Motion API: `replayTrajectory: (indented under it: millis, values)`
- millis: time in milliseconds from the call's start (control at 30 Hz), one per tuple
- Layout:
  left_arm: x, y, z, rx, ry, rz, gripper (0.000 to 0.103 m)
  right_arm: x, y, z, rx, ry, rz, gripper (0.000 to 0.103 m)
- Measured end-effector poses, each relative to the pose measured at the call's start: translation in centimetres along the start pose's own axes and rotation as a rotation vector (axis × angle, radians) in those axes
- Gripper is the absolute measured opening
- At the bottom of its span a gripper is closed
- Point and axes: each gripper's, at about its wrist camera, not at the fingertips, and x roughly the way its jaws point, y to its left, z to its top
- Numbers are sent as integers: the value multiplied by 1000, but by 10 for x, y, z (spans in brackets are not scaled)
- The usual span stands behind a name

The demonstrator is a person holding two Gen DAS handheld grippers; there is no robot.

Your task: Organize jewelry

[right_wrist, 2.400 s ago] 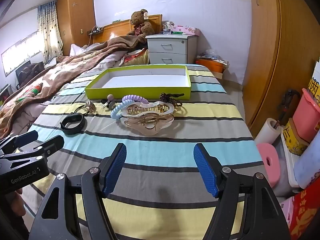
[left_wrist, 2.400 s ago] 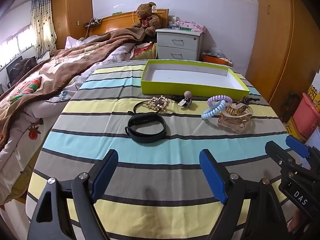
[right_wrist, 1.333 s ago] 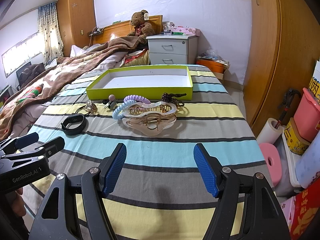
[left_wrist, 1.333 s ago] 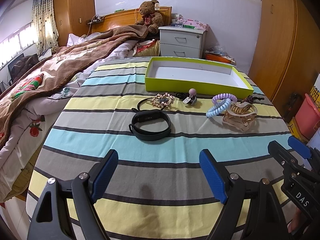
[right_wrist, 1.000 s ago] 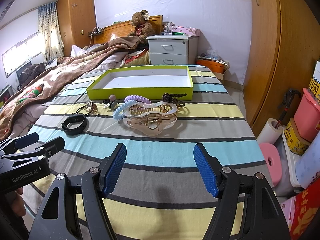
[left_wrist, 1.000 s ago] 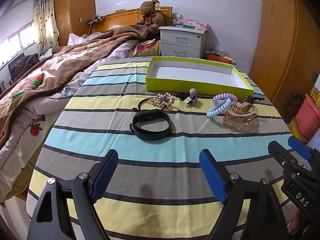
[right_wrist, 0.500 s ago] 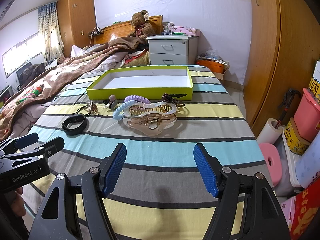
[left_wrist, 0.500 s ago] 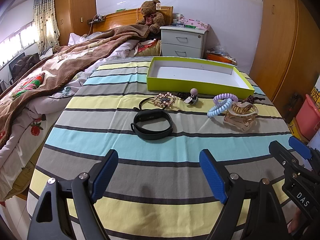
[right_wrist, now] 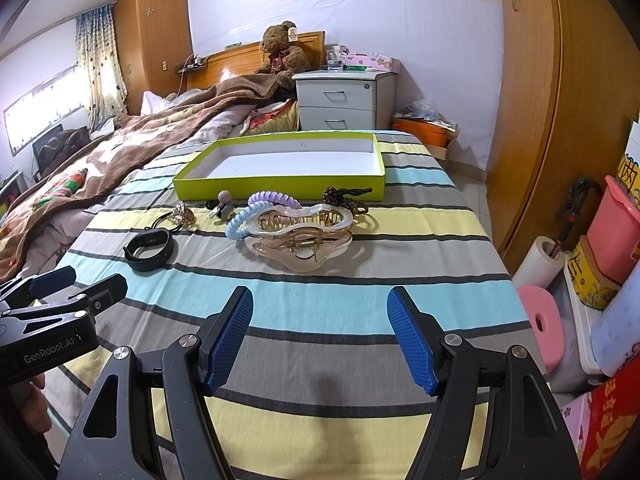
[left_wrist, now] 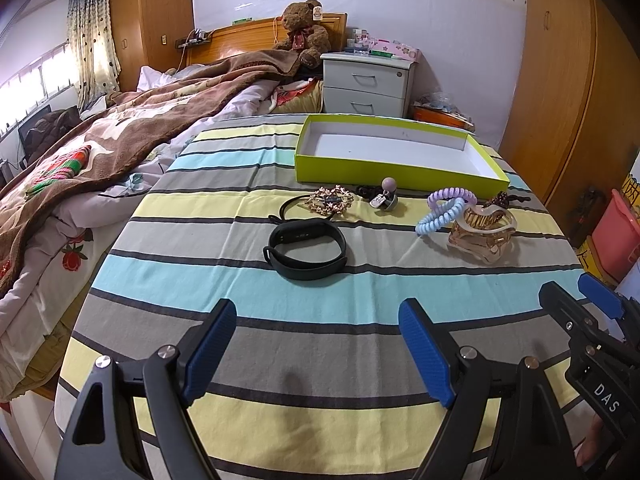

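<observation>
An empty lime-green tray [left_wrist: 396, 170] [right_wrist: 280, 186] lies at the far side of the striped tablecloth. In front of it sit a black wristband [left_wrist: 305, 248] [right_wrist: 149, 249], a gold brooch [left_wrist: 330, 201] [right_wrist: 182, 213], a small charm with a pink ball [left_wrist: 386, 196] [right_wrist: 224, 203], purple and blue coil hair ties [left_wrist: 444, 210] [right_wrist: 256, 208], a clear amber hair claw [left_wrist: 483, 229] [right_wrist: 302, 236] and a dark beaded piece [left_wrist: 502, 200] [right_wrist: 344, 196]. My left gripper [left_wrist: 316, 354] and right gripper [right_wrist: 320, 338] hover open near the table's front edge, holding nothing.
A bed with a brown blanket [left_wrist: 120, 132] runs along the table's left side. A white nightstand [left_wrist: 366, 84] and a teddy bear [left_wrist: 304, 28] stand behind. Wooden wardrobe doors [right_wrist: 560, 100], a pink bin [right_wrist: 612, 232] and a pink stool [right_wrist: 540, 320] crowd the right.
The left view has crept slightly forward and right toward the wristband. The right gripper has held still. Both stay open.
</observation>
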Motion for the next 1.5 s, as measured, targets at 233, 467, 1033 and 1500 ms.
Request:
replayTrajectory:
  millis: [233,467,1033,1500]
  values:
    - [1,0,0,-2,0,1,85,0,0,0,1,0,0,70]
    - [0,0,0,-2,-1,1,85,1,1,-2,-1,2,0,70]
    - [22,18,4,7,80,-58,85,27,-28,26,174,78,66,70]
    - [51,62,32,-89,117,-58,85,89,-27,54,324,209,108,70]
